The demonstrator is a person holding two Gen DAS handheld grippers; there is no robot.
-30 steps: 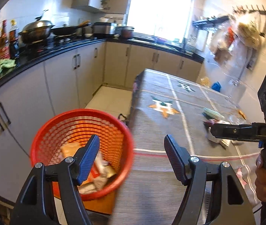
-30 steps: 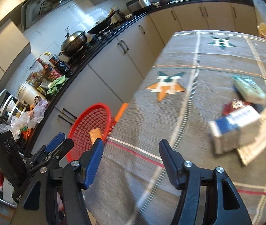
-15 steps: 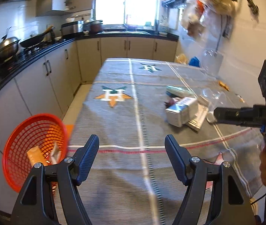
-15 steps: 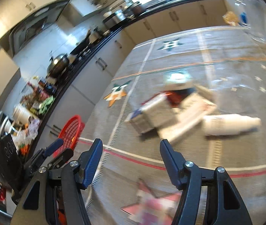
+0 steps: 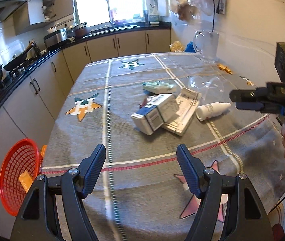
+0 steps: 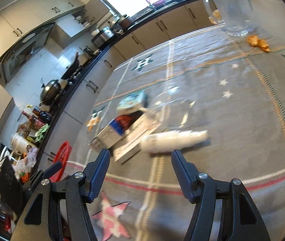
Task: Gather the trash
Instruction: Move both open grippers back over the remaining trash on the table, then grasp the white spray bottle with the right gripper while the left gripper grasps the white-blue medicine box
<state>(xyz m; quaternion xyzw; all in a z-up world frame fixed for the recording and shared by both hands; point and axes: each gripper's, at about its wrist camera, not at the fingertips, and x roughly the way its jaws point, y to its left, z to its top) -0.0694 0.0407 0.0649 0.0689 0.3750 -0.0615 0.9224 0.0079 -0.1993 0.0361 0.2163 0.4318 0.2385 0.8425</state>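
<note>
Both grippers hang over the near part of a table (image 5: pixel 122 210) covered in a grey cloth with star motifs, and both are empty. The left gripper (image 5: pixel 141 167) has its jaws parted wide with only cloth between them; the right gripper (image 6: pixel 140 165) is likewise spread with nothing in its grasp. The trash sits in a loose heap toward the middle of the table, ahead of both claws and apart from them: a blue-and-white carton (image 5: pixel 154 113) lying on a flattened white box (image 5: pixel 183 112), a green-and-white packet (image 5: pixel 158 86) behind them, and a white bottle (image 6: pixel 174 140) on its side at the right. The bottle lies just beyond the right gripper's fingertips. A red basket (image 5: pixel 15 175) stands off the table's near left corner, holding some scraps.
</note>
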